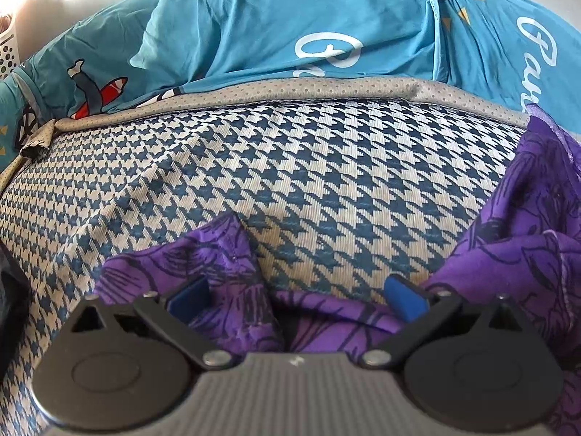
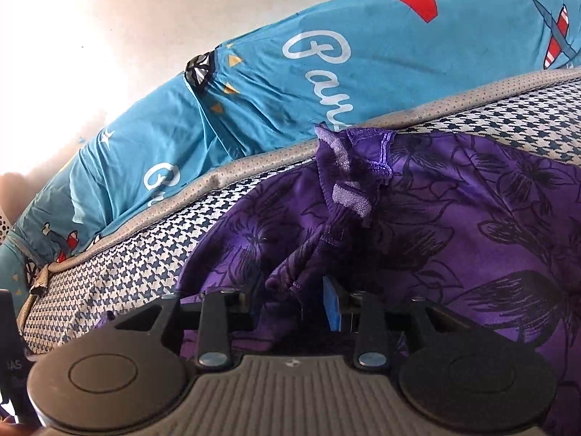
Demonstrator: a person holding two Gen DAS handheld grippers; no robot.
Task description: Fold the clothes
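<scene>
A purple garment with dark flower prints [image 2: 454,225] lies on the houndstooth mat [image 1: 290,167]. In the left wrist view my left gripper [image 1: 296,296] is open, its blue pads wide apart, with a fold of the purple garment [image 1: 225,254] lying over and between the fingers. In the right wrist view my right gripper [image 2: 294,301] is shut on a bunched edge of the garment, near its hemmed opening [image 2: 348,167]. The left pad is hidden by cloth.
A blue printed bed sheet [image 1: 290,29] covers the bedding behind the mat, with a grey dotted border [image 1: 290,89] between them. A white perforated basket [image 1: 7,47] stands at far left. A pale wall [image 2: 109,36] is behind.
</scene>
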